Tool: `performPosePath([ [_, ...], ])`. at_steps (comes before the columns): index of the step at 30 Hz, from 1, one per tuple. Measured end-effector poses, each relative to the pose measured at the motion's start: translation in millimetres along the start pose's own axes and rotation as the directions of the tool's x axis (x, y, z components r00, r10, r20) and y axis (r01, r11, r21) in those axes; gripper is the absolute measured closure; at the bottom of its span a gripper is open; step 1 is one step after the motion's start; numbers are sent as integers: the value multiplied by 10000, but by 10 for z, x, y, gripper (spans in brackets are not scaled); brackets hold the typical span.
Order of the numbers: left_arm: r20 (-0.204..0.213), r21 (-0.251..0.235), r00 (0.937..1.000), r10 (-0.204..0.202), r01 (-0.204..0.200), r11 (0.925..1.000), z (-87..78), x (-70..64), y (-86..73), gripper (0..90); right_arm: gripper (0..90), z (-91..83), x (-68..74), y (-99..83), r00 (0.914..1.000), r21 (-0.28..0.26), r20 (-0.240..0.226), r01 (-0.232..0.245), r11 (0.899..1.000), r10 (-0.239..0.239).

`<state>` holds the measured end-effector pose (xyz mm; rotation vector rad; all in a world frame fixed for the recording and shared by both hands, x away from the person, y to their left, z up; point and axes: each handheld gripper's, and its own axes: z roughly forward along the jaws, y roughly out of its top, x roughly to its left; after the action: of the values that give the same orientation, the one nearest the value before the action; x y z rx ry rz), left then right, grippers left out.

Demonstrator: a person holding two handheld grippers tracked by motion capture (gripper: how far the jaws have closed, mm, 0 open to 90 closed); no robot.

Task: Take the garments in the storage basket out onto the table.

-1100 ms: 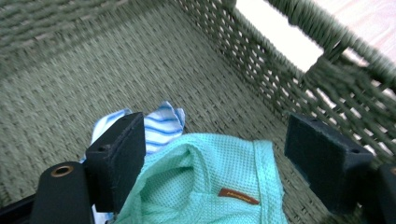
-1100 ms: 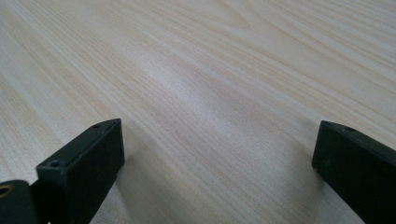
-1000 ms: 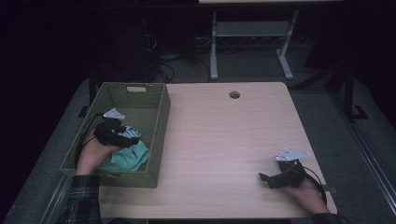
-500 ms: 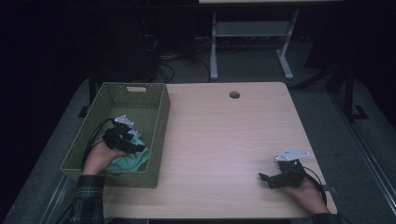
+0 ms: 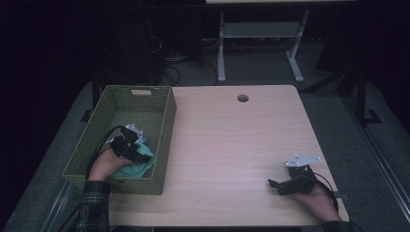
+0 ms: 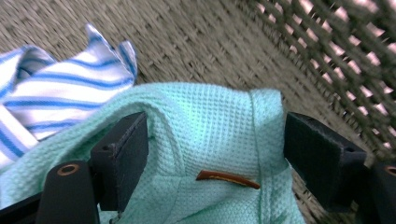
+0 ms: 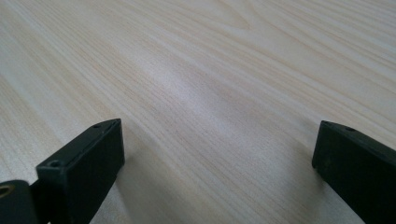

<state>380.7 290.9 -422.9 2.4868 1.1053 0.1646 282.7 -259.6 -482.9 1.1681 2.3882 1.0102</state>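
In the basket's [image 5: 164, 126] near end, the mint waffle-weave cloth [image 6: 210, 135] bunches between the spread left claw [image 6: 215, 149], touching one jaw.

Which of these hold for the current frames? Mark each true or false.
1. The left gripper is down inside the basket. True.
2. Its jaws are clamped shut on the green cloth. False: they stand apart, with a fold of the cloth between them.
3. A blue-striped white cloth lies beside the green one. True.
4. The right gripper holds a cloth. False: its jaws are open over the bare table.
5. The basket sits at the table's right edge. False: it is at the left edge.
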Motion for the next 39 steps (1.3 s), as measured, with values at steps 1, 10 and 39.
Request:
performPosePath([
  [1,-9,170,9999,106,-106,9998,4,4,3,224,19,0,0,0,10000,-3,-1,1,10000,-1],
  [10,-66,896,10000,16,-10,9960,90,-22,8,300,19,0,0,0,10000,-1,-2,1,10000,-1],
  [39,456,-1330,9921,-1170,1221,9836,-281,73,-13,771,19,0,-1,0,10000,-3,-3,0,10000,0],
])
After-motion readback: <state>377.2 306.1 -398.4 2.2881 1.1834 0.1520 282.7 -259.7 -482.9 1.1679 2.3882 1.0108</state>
